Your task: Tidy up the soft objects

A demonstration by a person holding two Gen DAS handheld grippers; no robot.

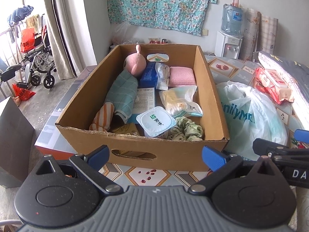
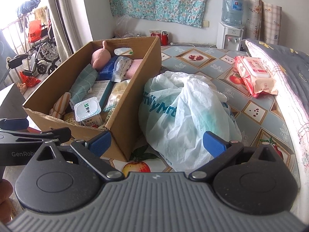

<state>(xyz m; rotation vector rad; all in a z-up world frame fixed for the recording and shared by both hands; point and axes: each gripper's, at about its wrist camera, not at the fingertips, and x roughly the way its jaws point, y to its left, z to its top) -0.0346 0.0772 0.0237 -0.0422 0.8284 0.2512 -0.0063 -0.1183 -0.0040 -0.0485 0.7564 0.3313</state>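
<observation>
A cardboard box (image 1: 123, 148) (image 2: 133, 96) stands on the patterned table. In it lie a pink plush toy (image 1: 135, 62) (image 2: 101, 57), a teal checked towel (image 1: 122, 94), an orange striped cloth (image 1: 102, 118), a pink sponge (image 1: 181, 75), a green scrunchie (image 1: 186, 131), a yogurt cup (image 1: 156, 120) (image 2: 87, 110) and packets. My left gripper (image 1: 156, 155) hangs open before the box's near wall, empty. A white plastic bag (image 2: 185, 112) (image 1: 249, 114) lies right of the box. In front of that bag my right gripper (image 2: 156, 142) is open, holding nothing.
A pack of wet wipes (image 2: 255, 74) lies at the table's right, beside a folded quilt (image 2: 285, 81). A water dispenser (image 2: 230, 21) stands against the back wall. A wheelchair (image 1: 36, 65) sits on the floor at the left. A dark cabinet (image 1: 13, 141) is near left.
</observation>
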